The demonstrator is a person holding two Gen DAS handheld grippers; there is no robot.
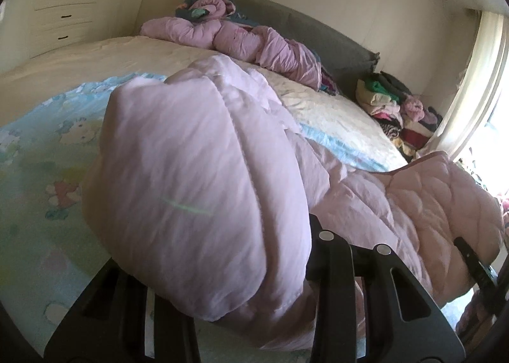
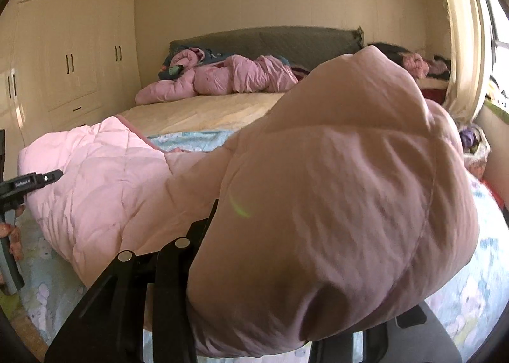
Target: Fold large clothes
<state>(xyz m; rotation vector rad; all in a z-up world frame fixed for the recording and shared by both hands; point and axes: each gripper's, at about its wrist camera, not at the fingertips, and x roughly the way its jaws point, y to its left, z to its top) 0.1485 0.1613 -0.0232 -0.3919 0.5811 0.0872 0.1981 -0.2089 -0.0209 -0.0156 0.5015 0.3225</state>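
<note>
Pink quilted jacket (image 1: 197, 191) bunched over both hand-held grippers, each seemingly pinching its fabric, fingertips hidden.

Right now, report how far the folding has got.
Done: nothing looks flat-folded yet. In hand: the pale pink quilted jacket is lifted off the cartoon-print sheet, bunched in the left tool and right tool. Left: laying it down, folding it; the crumpled pink duvet waits.

1. A home bedroom is shown: a wide bed (image 2: 203, 114) with a grey padded headboard (image 2: 286, 41) is set against a cream wall.
2. Built-in cream wardrobes (image 2: 73, 54) with dark handles are seen along one side.
3. Folded clothes (image 1: 391, 102) are stacked beside the headboard end, near a curtained window (image 1: 483, 76).
</note>
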